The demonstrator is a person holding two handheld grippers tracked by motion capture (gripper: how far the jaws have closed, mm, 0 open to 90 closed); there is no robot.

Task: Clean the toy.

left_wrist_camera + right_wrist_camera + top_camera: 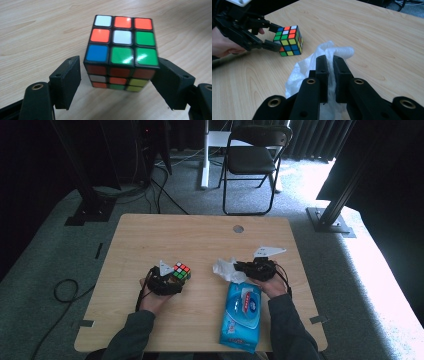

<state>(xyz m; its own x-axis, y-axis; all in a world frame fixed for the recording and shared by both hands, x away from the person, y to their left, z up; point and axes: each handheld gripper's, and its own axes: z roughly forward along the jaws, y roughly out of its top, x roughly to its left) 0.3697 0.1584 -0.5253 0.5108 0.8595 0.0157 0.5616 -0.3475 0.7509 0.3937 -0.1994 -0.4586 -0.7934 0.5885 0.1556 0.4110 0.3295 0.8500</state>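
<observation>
A scrambled Rubik's cube (182, 270) (122, 50) (288, 41) rests on the wooden table (200, 235), left of centre. My left gripper (176, 278) (120, 80) (275, 37) stands open around it, one jaw on each side. A thin gap shows at the left jaw in the left gripper view, and the right jaw lies at the cube's edge. My right gripper (237, 266) (330, 60) is shut on a crumpled white wipe (223, 269) (299, 72), which bunches out past the fingertips just above the table.
A blue pack of wet wipes (241, 315) lies near the front edge, under my right forearm. A round cable hole (238, 228) sits at the table's far side. A folding chair (252, 160) stands beyond the table on the carpet.
</observation>
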